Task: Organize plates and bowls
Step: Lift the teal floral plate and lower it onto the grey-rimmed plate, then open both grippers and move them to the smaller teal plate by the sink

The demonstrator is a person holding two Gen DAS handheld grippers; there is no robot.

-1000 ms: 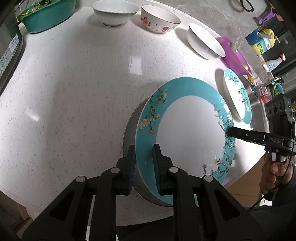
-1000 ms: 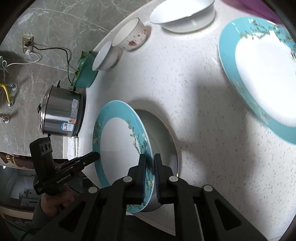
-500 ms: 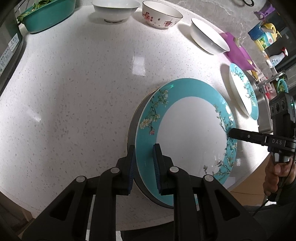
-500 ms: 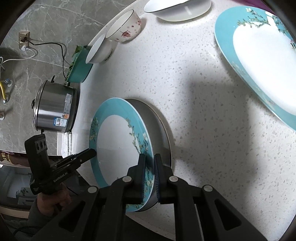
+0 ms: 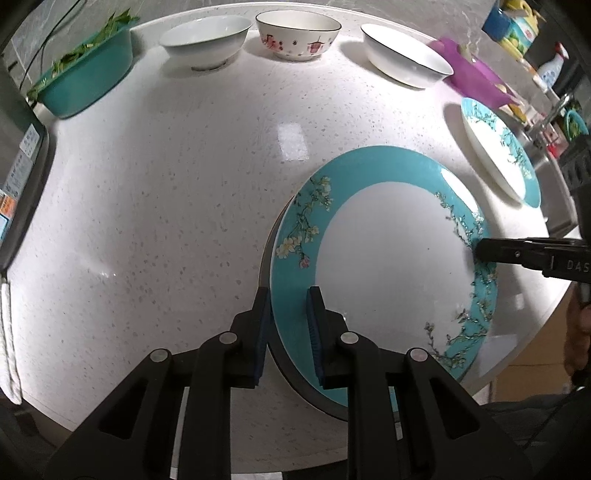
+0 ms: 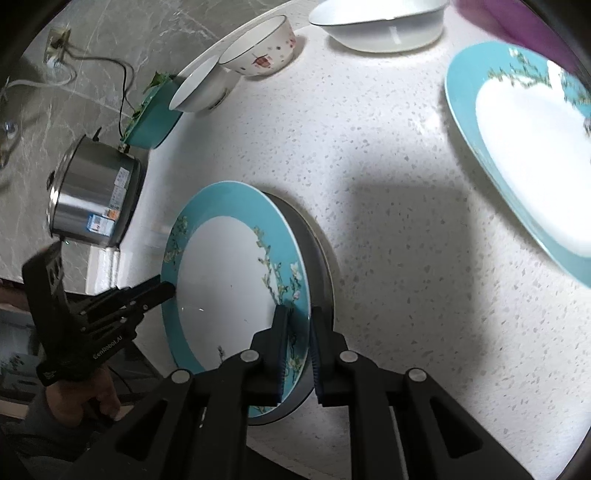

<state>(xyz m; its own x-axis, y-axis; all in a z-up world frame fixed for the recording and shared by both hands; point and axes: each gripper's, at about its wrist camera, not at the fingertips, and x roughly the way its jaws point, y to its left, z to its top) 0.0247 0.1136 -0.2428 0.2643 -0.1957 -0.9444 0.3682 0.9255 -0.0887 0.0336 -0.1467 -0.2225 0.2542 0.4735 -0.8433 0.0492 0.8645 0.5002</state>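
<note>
A large teal-rimmed plate with a blossom pattern (image 5: 388, 258) (image 6: 225, 280) hangs tilted, low over the white speckled counter (image 5: 166, 203). Whether it touches the counter I cannot tell. My left gripper (image 5: 288, 328) is shut on its near rim, one pad on the face and one on the grey underside. My right gripper (image 6: 297, 336) holds the opposite rim between its pads, and its jaws are opening slightly. Each gripper shows in the other view: the right gripper (image 5: 480, 251) and the left gripper (image 6: 168, 290). A second matching plate (image 5: 498, 147) (image 6: 524, 147) lies flat to the right.
Along the back stand a white bowl (image 5: 203, 40), a floral bowl (image 5: 297, 35) and a wide white bowl (image 5: 402, 55). A teal basin of greens (image 5: 85, 74) and a steel pot (image 6: 92, 192) sit at the left. A purple item (image 5: 476, 74) lies behind the second plate. The counter's curved edge runs close in front.
The held plate has come down and lies flatter and closer to the counter. Both grippers stayed on its rim, and the left wrist has rolled a little.
</note>
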